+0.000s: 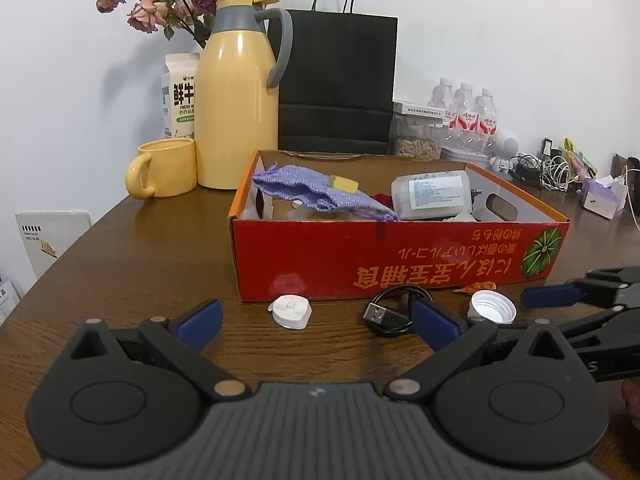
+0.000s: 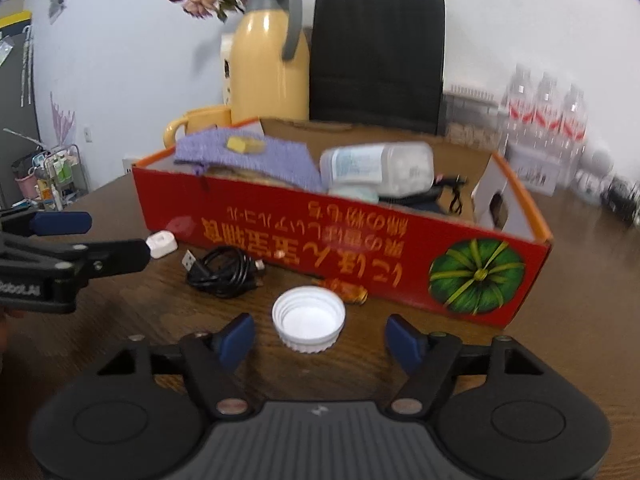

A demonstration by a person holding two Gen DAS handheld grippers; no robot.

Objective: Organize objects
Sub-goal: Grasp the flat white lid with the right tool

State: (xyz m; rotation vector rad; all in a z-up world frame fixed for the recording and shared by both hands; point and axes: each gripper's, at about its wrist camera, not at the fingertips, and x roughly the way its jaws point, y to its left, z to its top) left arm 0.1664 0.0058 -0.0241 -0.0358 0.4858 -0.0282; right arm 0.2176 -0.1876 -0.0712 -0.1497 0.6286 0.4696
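Observation:
A red cardboard box (image 1: 320,256) (image 2: 280,224) stands on the wooden table and holds a purple knitted pouch (image 1: 320,192), a small yellow block (image 1: 343,184) and a clear plastic bottle (image 1: 436,196). In front of it lie a white round device (image 1: 290,311) (image 2: 161,243), a coiled black USB cable (image 1: 394,312) (image 2: 224,270), a white screw cap (image 1: 493,307) (image 2: 309,318) and an orange wrapped candy (image 2: 344,290). My left gripper (image 1: 318,322) is open and empty, just short of the white device and cable. My right gripper (image 2: 320,340) is open, its fingers on either side of the cap.
A yellow thermos jug (image 1: 238,100), yellow mug (image 1: 164,168), milk carton (image 1: 180,96) and dried roses stand behind the box on the left. A black paper bag (image 1: 340,84), water bottles (image 1: 468,120), a jar and tangled cables (image 1: 548,168) line the back wall.

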